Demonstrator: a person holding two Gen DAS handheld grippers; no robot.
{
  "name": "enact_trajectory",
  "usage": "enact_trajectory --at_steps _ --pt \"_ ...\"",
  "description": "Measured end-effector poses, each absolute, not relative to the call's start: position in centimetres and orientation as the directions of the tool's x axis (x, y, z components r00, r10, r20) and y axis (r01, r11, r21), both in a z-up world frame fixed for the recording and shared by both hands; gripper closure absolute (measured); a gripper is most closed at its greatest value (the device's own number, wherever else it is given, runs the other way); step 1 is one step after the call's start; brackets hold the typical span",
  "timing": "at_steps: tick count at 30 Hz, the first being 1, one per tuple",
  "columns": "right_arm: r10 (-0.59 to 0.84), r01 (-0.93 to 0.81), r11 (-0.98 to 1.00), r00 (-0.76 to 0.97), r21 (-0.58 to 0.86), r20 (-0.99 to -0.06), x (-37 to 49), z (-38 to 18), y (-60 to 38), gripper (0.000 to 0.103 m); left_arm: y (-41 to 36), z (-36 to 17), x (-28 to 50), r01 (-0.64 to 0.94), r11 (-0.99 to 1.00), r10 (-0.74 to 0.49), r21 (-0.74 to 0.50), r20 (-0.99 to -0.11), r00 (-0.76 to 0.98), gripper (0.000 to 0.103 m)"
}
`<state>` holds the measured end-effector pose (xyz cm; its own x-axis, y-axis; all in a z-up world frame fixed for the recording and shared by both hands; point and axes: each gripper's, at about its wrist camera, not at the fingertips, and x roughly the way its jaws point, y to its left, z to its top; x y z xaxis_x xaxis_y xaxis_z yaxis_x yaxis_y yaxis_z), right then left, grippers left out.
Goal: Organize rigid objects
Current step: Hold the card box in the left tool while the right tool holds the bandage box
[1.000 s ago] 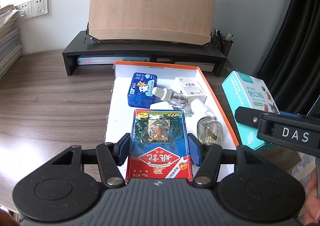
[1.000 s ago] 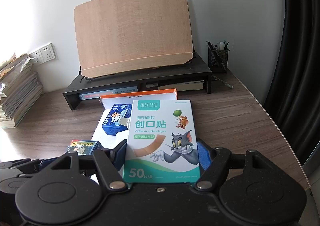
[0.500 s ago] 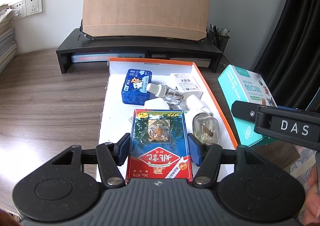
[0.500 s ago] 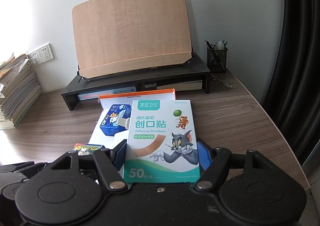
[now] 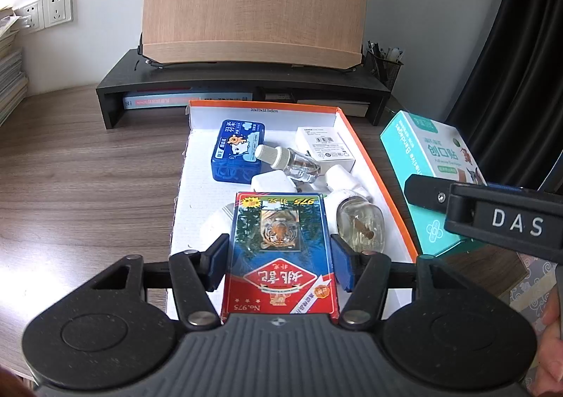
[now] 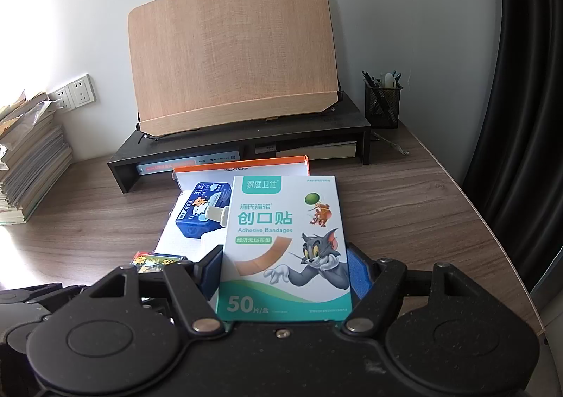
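Left wrist view has the left gripper (image 5: 279, 258) clamping a playing-card box (image 5: 279, 252) over the orange-rimmed tray (image 5: 373, 164), the right gripper (image 6: 285, 273) gripping an adhesive-bandage box (image 6: 285, 242) alongside; next, probably, lowering each into free tray space.

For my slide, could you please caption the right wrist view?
Right gripper holding a bandage box above the desk.
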<state>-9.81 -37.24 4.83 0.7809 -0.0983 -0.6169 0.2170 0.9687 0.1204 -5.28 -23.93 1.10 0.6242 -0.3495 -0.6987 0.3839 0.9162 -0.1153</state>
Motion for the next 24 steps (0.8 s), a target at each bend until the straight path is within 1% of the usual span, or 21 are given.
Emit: enact_trajectory --at_steps 24 --pt "-0.103 0.222 0.968 0.776 0.117 -0.622 -9.45 4.67 -37.76 0.019 -24.76 0.46 -5.09 0.399 0.909 -0.358 -0.118 -0.711 0.605 0.043"
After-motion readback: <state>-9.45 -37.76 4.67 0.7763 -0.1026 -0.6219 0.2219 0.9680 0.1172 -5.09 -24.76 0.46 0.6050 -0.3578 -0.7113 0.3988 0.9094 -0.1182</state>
